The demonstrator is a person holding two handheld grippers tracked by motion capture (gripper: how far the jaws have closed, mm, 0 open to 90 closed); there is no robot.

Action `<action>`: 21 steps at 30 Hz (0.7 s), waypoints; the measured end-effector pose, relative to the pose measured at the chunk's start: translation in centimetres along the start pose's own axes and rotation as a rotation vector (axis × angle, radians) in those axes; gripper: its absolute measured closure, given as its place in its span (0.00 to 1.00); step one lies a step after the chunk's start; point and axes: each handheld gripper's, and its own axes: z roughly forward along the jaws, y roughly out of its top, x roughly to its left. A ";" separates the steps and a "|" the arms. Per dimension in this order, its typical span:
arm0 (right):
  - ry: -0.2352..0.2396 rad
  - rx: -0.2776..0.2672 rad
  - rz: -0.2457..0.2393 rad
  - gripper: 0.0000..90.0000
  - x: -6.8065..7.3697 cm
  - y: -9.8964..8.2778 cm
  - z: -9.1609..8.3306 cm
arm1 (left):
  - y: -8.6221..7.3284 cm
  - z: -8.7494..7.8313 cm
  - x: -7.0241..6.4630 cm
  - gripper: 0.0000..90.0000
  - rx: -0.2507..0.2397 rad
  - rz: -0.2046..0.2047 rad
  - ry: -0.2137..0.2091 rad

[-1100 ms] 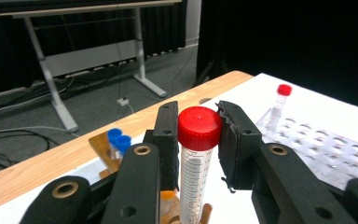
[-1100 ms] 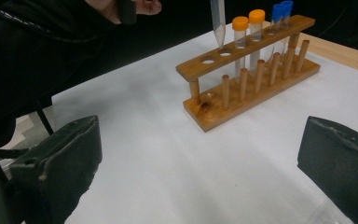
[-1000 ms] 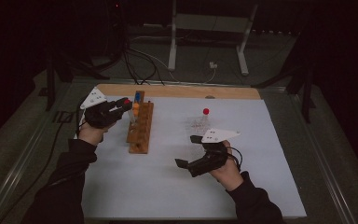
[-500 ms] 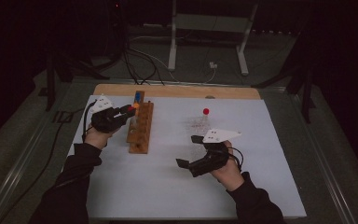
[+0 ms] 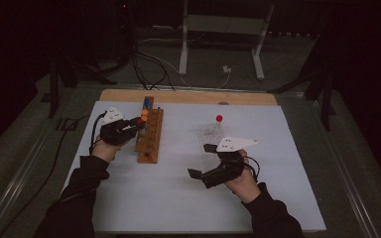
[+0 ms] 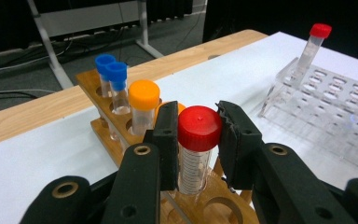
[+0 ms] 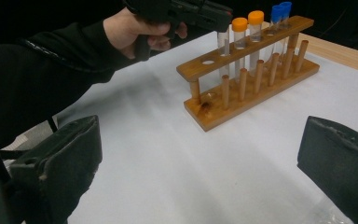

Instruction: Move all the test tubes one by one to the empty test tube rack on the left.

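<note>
White counter [image 5: 278,198] under you, your left gripper [image 6: 199,140] pinches the light, slippery red-capped tube [image 6: 196,154] by its cap; right gripper [image 5: 209,163] is spread.

A clear plastic tube with a red screw cap [image 6: 199,128] and black graduation lines is showing between the black jaws. Beyond them, orange-capped [image 6: 144,95] and blue-capped tubes [image 6: 117,74] are standing in a brown wooden rack [image 6: 103,128] on white paper [image 6: 37,154].
</note>
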 end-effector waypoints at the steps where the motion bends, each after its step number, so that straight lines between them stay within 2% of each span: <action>1: 0.001 0.000 0.001 0.00 0.0 0.0 0.0 | 0.0 0.0 0.0 0.80 0.004 0.001 0.001; 14: 0.010 0.001 0.001 0.00 -0.1 0.1 -0.1 | -0.1 0.2 0.1 0.79 0.033 0.002 -0.012; 17: 0.008 -0.008 0.004 0.00 -0.2 0.2 -0.3 | -0.1 -0.1 0.1 0.77 0.026 -0.001 -0.042; 19: 0.002 -0.017 0.004 0.00 -0.3 0.3 -0.5 | 0.1 -0.5 -0.1 0.63 0.009 -0.010 -0.054; 21: -0.010 -0.025 0.004 0.00 -0.6 0.4 -0.7 | 0.2 -1.1 -0.3 0.54 -0.007 -0.006 -0.069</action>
